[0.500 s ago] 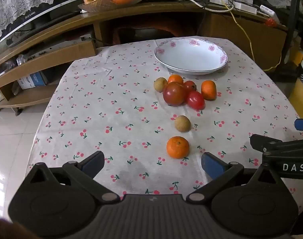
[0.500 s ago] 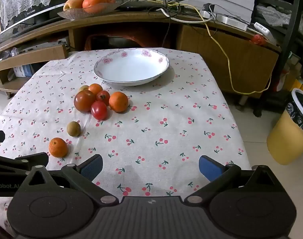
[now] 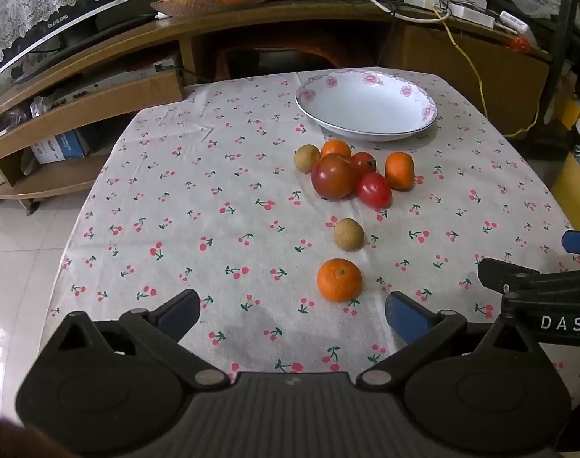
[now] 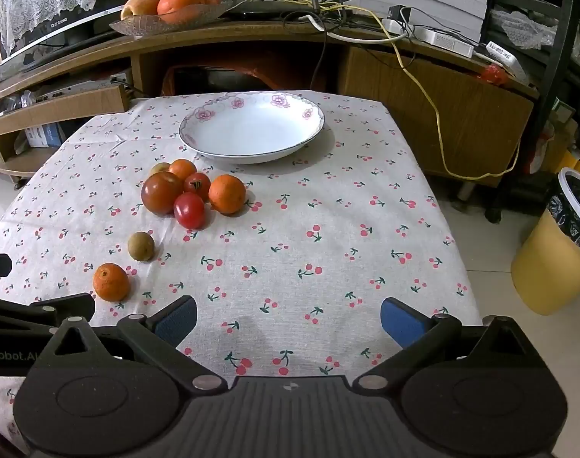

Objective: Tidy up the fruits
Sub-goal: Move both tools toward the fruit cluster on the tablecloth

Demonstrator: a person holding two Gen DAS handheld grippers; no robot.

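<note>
A: Grippers?
B: Left gripper [image 3: 292, 309] and right gripper [image 4: 288, 315] both spread wide, holding nothing

A: Fruit?
B: Nearest mandarin [image 3: 339, 279] just ahead of left; cluster [image 3: 351, 175] near the plate [image 3: 366, 129]; bare tablecloth [image 4: 328, 236] right, to the edge

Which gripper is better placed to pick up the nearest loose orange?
Left. The small round orange lies just ahead of the open left gripper; for the open right gripper it sits far off to the side.
</note>
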